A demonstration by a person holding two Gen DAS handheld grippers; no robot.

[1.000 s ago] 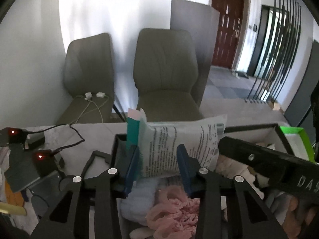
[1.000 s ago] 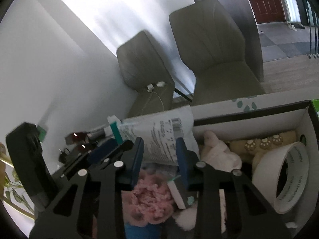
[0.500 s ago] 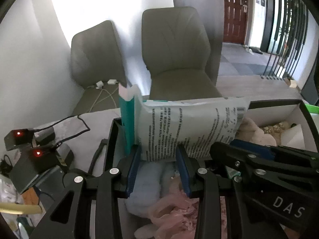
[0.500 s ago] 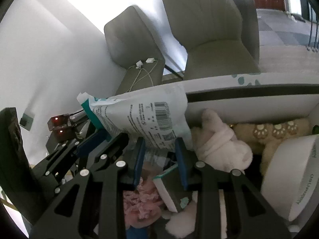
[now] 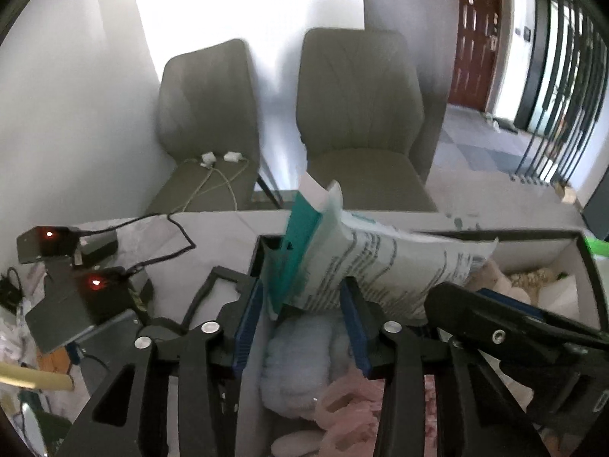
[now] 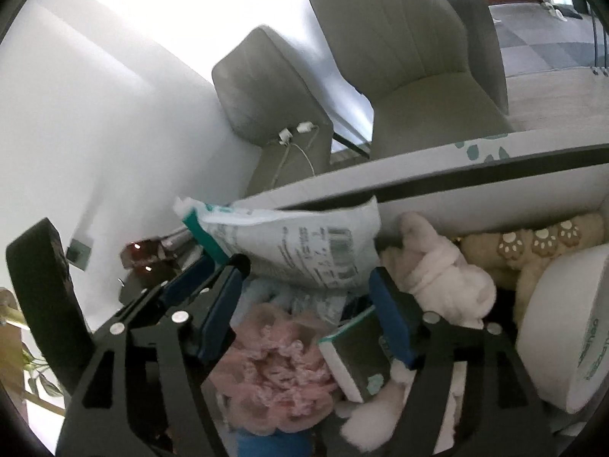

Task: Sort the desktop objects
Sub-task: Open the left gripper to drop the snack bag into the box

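A white printed bag (image 5: 380, 262) with a teal edge leans over the left end of a black-rimmed box (image 5: 533, 234). Its lower edge sits between the blue pads of my left gripper (image 5: 300, 304). Those jaws are opening and a gap shows beside the teal edge. In the right wrist view the same bag (image 6: 304, 243) lies just above my right gripper (image 6: 304, 297). The right jaws are opening wide and neither pad presses on it. My right gripper (image 5: 514, 335) also shows at the left view's lower right.
The box (image 6: 495, 175) holds a pink knit piece (image 6: 274, 365), a white plush (image 6: 437, 274), a tan paw-print plush (image 6: 533, 243), a tape roll (image 6: 563, 335) and a small green-white carton (image 6: 357, 354). Dark devices with red lights (image 5: 68, 289) and cables lie to the left. Two grey chairs (image 5: 361, 114) stand behind.
Both pairs of jaws have spread, the right one much wider. The bag, held upright before, has slumped down to the right over the box.
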